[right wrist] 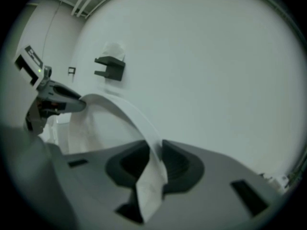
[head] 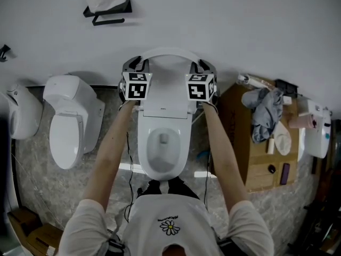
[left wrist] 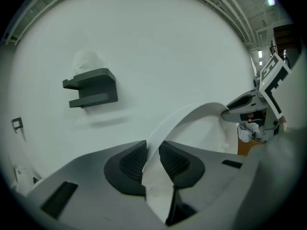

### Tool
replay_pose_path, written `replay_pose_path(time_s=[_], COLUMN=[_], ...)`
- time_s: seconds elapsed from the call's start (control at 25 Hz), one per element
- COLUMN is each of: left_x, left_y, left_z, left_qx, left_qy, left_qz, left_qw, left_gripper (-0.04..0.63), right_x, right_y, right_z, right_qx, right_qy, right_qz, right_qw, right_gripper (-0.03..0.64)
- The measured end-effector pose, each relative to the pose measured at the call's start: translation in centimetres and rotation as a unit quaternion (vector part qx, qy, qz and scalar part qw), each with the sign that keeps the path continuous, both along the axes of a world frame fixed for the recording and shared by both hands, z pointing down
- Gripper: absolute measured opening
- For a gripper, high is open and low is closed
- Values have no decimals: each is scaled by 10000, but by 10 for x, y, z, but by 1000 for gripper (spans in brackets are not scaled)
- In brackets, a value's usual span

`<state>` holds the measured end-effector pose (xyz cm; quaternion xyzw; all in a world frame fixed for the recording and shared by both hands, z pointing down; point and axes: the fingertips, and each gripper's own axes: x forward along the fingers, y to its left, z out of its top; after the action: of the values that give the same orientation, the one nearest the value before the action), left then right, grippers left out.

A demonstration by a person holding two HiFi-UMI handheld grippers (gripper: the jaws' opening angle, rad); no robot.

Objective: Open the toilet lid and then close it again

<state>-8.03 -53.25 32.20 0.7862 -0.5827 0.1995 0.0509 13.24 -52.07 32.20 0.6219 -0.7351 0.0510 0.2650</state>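
Lid (head: 165, 87) stands upright against the wall (head: 240, 25), bowl (head: 162, 148) open below it, seat down. Left gripper (head: 139, 65) has narrow jaws pinched on the lid's left rim. Right gripper (head: 198, 66) does the same on the right rim, at about the same height. The left gripper view shows the thin white edge (left wrist: 192, 114) running between the pads of the left gripper (left wrist: 152, 159). The right gripper view shows the same edge (right wrist: 120, 107) in the right gripper (right wrist: 156, 164). Judged: opening is done and this is the grip for closing. To do it well, bring both hands forward and down together along the hinge's arc and keep them level so the thin shell does not twist. Hold on until the lid is nearly flat, then ease it down so it doesn't drop. The smooth plastic rim may slip in the pads. Floor (head: 32, 159) is grey stone tile. Second toilet (head: 66, 127) sits just left. Black paper holder (head: 106, 9) is on the wall above. Cardboard box (head: 250, 153) at right carries a grey rag (head: 266, 111) and small items too small to name.
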Motion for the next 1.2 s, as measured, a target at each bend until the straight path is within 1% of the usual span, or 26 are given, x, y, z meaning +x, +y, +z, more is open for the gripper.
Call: replay_pose_path(time_s=[0.16,0.36,0.56,0.96,1.08,1.2], left_x=[0,-1,0,0,-2,-3], left_y=[13,38,69,129,144,156], left_z=[-4,-5,-4,-4,-2,0], left_qx=[109,151,130,342,361,375], left_qy=[43,141,192,74,113,102], left_qz=[16,50,238,759,850,852], left_qw=[9999,9998,9994,9965,9957,9956], left_gripper=[106,112,117,126,132,133], right_x=[1,-1,-1,-3,-6,-7], right_y=[12,36,68,128,142,154], right_z=[-2,-5,-4,-4,-3,0], right_qx=[84,168,160,232,268,254], right_qy=[99,141,270,421,511,599], right_qz=[-18,-21,38,385,361,279], right_qw=[9999,9998,9995,9981,9977,9975], right_gripper=[97,97,97,97,97,97])
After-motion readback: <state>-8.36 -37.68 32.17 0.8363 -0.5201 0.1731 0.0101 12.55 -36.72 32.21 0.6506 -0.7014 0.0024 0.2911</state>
